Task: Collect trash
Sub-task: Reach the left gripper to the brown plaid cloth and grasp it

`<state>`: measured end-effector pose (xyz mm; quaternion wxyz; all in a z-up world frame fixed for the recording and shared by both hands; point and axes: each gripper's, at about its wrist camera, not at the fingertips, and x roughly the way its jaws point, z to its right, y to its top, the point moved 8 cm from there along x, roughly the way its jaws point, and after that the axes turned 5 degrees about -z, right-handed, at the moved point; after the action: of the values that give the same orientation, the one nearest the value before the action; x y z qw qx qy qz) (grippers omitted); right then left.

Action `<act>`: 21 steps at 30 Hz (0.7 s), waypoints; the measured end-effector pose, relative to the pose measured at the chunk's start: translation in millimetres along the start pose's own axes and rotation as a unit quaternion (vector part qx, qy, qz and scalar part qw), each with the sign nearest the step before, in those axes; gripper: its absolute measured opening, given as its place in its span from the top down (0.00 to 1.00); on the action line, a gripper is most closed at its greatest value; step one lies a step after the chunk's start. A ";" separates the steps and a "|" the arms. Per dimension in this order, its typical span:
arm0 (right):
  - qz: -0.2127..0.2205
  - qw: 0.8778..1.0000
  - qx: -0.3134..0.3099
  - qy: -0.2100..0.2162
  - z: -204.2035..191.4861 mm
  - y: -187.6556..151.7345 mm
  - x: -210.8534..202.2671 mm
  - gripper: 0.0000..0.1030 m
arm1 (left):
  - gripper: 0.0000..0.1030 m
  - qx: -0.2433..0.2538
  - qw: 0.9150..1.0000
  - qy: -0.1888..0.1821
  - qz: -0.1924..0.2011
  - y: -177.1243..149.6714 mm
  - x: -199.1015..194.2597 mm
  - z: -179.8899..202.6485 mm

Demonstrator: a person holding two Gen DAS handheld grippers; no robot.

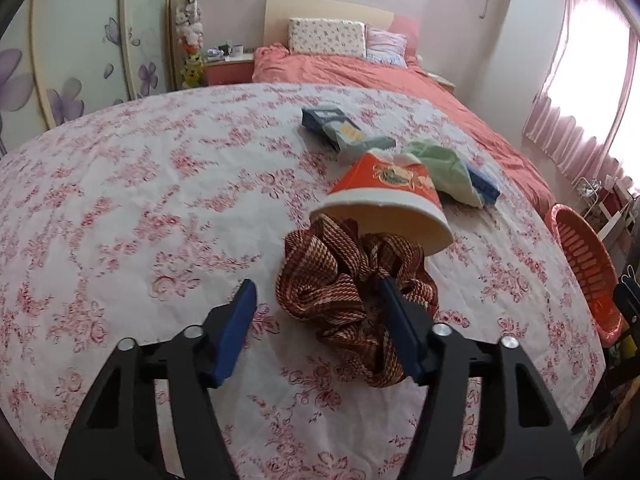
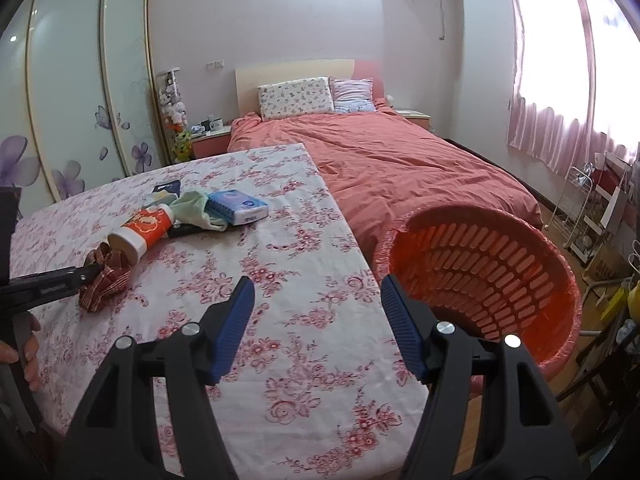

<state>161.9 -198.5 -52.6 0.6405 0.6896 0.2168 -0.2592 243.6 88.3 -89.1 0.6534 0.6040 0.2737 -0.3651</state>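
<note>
A: Cup (image 1: pixel 384 196) lies tipped mid-worktop (image 1: pixel 120 208), touching the scrunchie (image 1: pixel 352 292).
B: Left tongs (image 1: pixel 316 300) half-open around the scrunchie, gripping nothing; right tongs (image 2: pixel 316 300) open, empty. Closing here grabs cloth, not trash.

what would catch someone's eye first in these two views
The orange paper cup lies on its side on the floral tablecloth, its mouth against a red-brown woven scrunchie. The left gripper has one finger poked into the scrunchie. At the table's right edge, an orange slatted basket tilts its opening toward the open right gripper.
</note>
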 end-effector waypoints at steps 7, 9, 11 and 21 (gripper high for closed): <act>-0.004 1.000 -0.010 0.001 -8.9 -2.2 1.6 0.37 | 0.68 -0.007 1.000 -0.011 -0.010 -3.7 6.5 1.7; -0.005 1.000 -0.014 0.003 -12.4 -2.3 1.1 0.37 | 0.75 -0.003 1.000 -0.013 -0.008 -5.5 4.2 1.8; -0.004 1.000 -0.019 0.006 -18.6 -1.4 0.5 0.37 | 0.80 0.001 1.000 -0.011 -0.002 -7.0 0.1 0.4; -0.005 0.998 -0.052 0.039 -75.8 6.5 6.1 0.35 | 0.82 -0.001 0.999 0.018 0.046 -10.1 -40.9 -42.7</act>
<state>176.7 -123.8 -48.0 0.6652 0.6641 0.2578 -0.2236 215.1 136.5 -67.6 0.6652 0.6220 0.2575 -0.3231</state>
